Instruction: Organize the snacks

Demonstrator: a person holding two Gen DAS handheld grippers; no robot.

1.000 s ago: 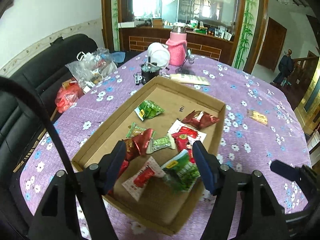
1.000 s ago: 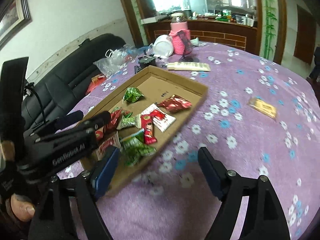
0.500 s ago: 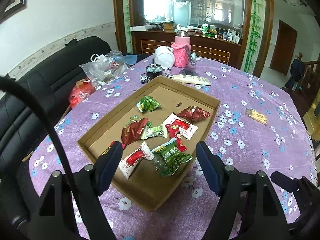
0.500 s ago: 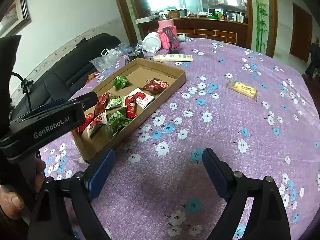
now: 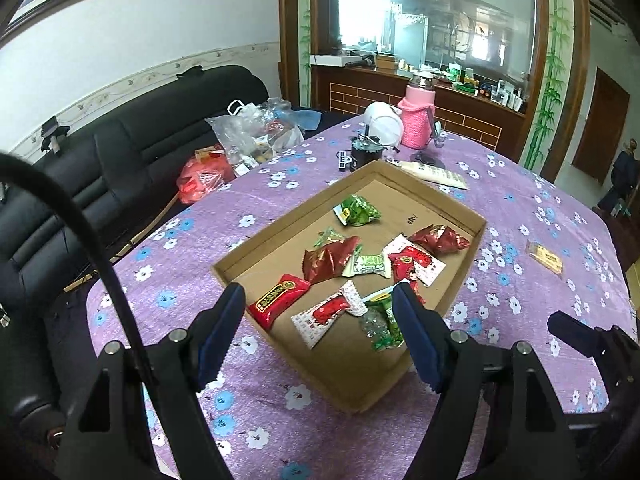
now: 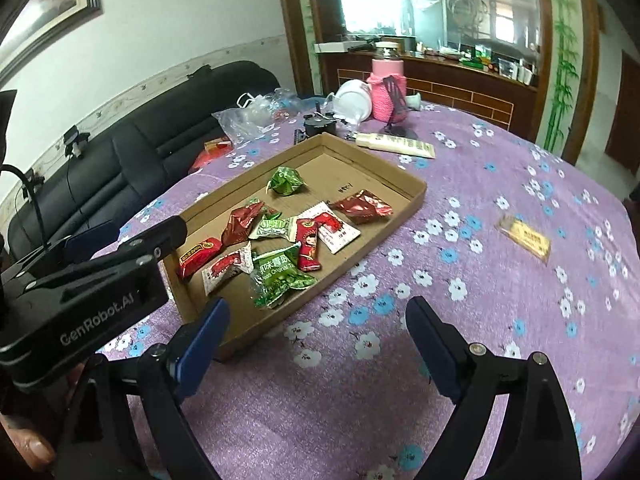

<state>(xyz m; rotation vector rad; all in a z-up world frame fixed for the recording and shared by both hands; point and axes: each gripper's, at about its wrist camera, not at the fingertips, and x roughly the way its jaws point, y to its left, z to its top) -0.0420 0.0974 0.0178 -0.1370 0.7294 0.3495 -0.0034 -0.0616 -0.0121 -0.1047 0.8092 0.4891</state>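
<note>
Left wrist view: the left hand-held gripper (image 5: 318,320) hangs at the lower centre of the frame, jaws spread apart and gripping nothing, above the near end of a shallow cardboard tray (image 5: 464,212). The tray lies on a desk (image 5: 520,208) covered in purple flowered cloth. Inside the tray are loose snack packets: a red packet (image 5: 278,300) just beside the gripper's left finger, a white-and-red packet (image 5: 326,316) between the fingers in the picture, a green pea packet (image 5: 382,322) partly behind the right finger, a crumpled dark red packet (image 5: 328,258) at mid-tray, and a green packet (image 5: 358,210) toward the far end.

Right wrist view: the right hand-held gripper (image 6: 318,330) sits at the lower centre, jaws released at full spread and empty, over bare cloth near the tray's near corner (image 6: 224,344). The left tool's black body fills the lower left of this frame. One yellow-brown packet (image 6: 524,236) lies apart on the cloth at the right, well clear of the tray. A pink-sleeved bottle (image 6: 386,88), a white bowl (image 6: 354,98) and a flat cream tube (image 6: 396,144) stand beyond the tray's far end.
</note>
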